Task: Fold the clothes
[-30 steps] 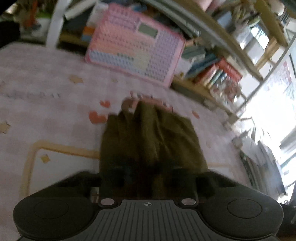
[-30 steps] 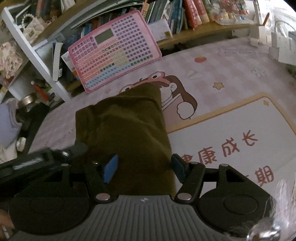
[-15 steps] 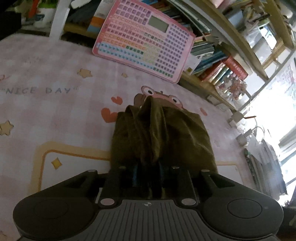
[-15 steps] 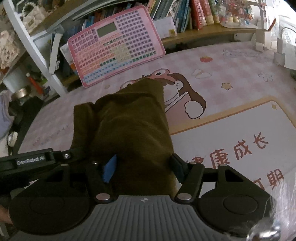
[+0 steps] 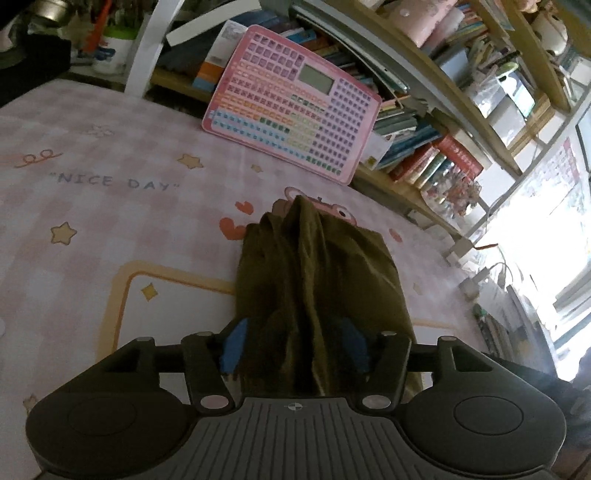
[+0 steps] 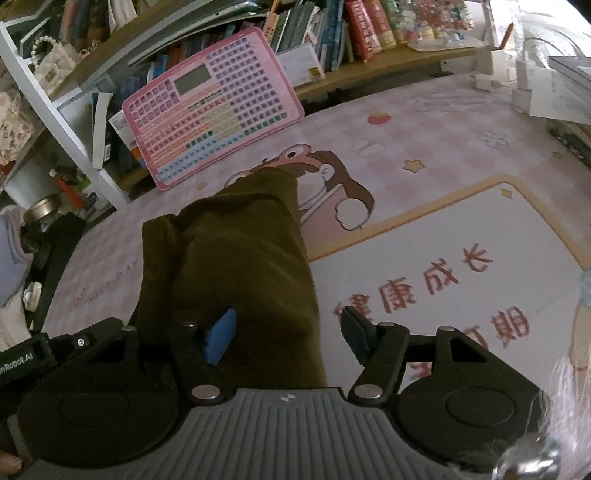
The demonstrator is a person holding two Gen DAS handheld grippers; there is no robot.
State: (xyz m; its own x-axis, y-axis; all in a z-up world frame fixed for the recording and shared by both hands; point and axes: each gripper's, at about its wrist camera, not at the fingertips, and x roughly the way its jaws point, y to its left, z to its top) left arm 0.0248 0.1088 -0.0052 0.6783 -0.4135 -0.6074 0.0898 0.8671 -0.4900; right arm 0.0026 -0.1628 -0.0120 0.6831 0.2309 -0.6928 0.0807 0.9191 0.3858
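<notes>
My left gripper (image 5: 293, 347) and right gripper (image 6: 284, 338) both hang spread over the near end of the olive cloth (image 5: 314, 280), which lies ahead on the mat (image 5: 110, 221). Bunched folds could slip if I pinch only the top ridge. Only the left view shows those ridges.

The garment (image 6: 229, 258) lies on the mat (image 6: 443, 236) — left of its framed panel (image 6: 461, 266), the keyboard board (image 6: 210, 107) propped beyond against the shelves (image 6: 332, 33).

I see a pink keyboard toy (image 5: 291, 99) leaning against the bookshelf (image 6: 332, 33), its lower edge on the pink checked desk mat (image 5: 110, 206) printed "NICE DAY".
</notes>
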